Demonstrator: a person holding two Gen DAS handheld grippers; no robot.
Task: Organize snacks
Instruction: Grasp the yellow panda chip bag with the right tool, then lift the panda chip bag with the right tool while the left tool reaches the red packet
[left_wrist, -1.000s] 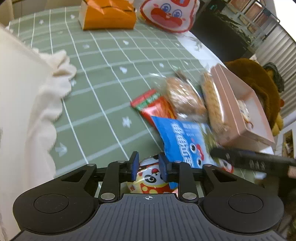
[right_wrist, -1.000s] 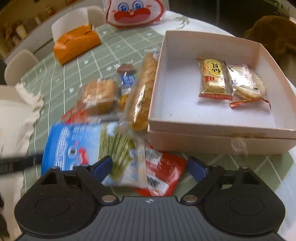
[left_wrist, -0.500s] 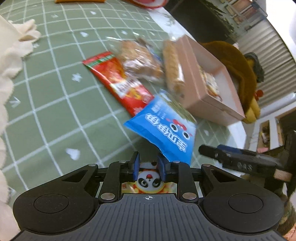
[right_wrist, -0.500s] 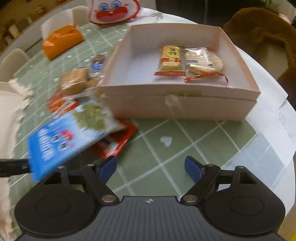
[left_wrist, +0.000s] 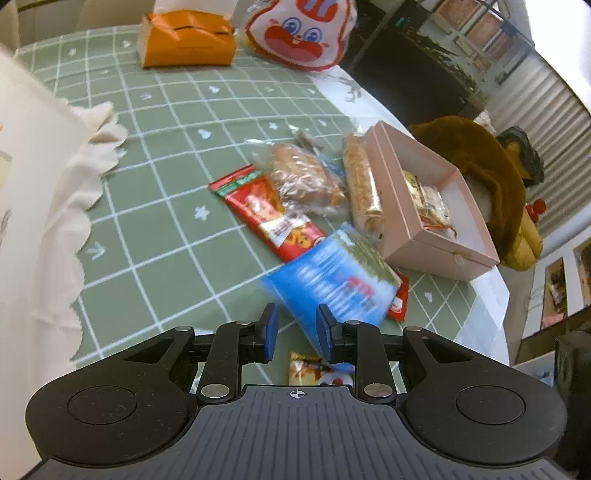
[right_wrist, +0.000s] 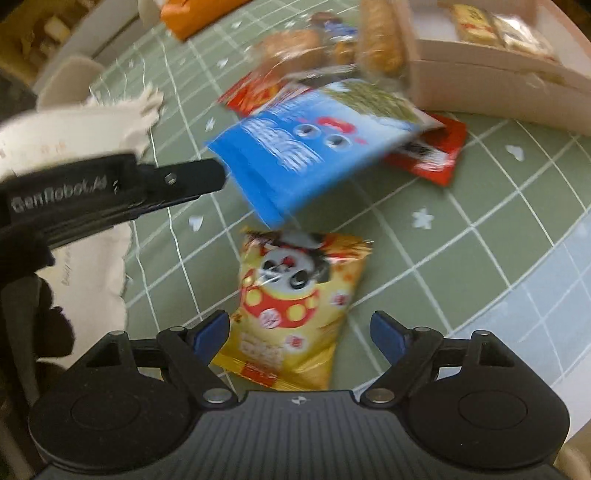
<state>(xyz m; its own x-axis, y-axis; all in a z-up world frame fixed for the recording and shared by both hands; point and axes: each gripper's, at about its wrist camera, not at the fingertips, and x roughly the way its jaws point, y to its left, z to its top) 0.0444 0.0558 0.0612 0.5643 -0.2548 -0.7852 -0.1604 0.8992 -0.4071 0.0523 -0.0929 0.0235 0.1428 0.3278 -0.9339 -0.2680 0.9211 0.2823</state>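
Note:
My left gripper (left_wrist: 294, 328) is shut on a corner of a blue snack bag (left_wrist: 332, 280) and holds it above the table; the bag is blurred. In the right wrist view the left gripper's finger (right_wrist: 177, 181) meets the blue bag (right_wrist: 306, 147). A yellow panda snack bag (right_wrist: 295, 302) lies flat on the green cloth, and shows under the left gripper (left_wrist: 314, 371). My right gripper (right_wrist: 301, 332) is open and empty just above the panda bag. The pink box (left_wrist: 436, 206) at right holds two small snacks (left_wrist: 424, 199).
A red packet (left_wrist: 269, 214), a wrapped bread (left_wrist: 306, 177) and a long biscuit pack (left_wrist: 362, 184) lie beside the box. An orange box (left_wrist: 188, 38) and a cartoon bag (left_wrist: 299, 33) stand at the far edge. Cream cloth (left_wrist: 40, 173) hangs at left. A brown plush (left_wrist: 491, 177) sits behind the box.
The left gripper has let go of the panda bag, which now lies on the table, and holds the blue bag lifted. The right gripper swung back from the box to over the panda bag.

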